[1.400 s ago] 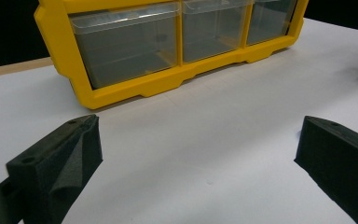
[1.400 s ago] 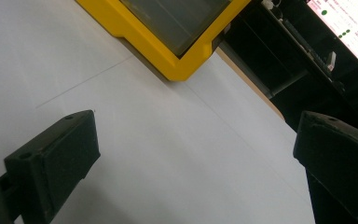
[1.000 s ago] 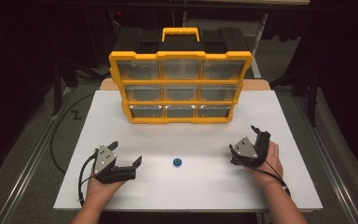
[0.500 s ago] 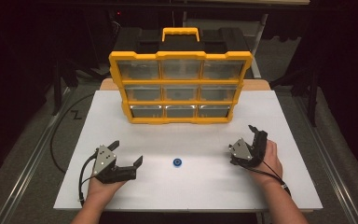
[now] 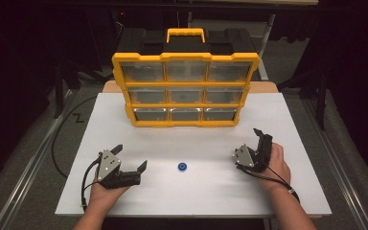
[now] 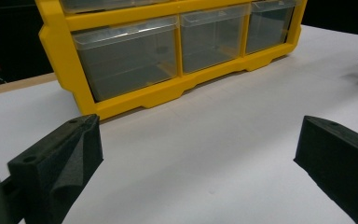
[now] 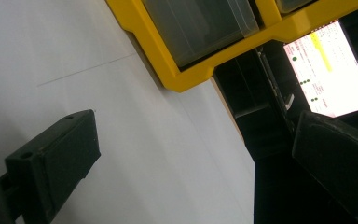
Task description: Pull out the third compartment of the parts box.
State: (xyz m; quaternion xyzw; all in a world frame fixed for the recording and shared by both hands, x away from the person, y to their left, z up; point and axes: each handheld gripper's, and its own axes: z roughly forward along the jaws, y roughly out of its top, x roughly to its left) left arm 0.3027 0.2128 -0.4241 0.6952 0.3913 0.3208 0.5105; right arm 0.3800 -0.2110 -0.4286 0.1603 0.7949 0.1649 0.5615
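Tilting further upright, the right gripper (image 5: 261, 137) seems slightly nearer the organizer (image 5: 185, 89).

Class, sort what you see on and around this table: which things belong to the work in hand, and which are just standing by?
In the work:
- small blue ring, lying between the two tools
- left tool, jaws open
- right tool, jaws open
- yellow drawer cabinet, drawers all shut

Standing by:
- white table
- lit screen off the table's edge
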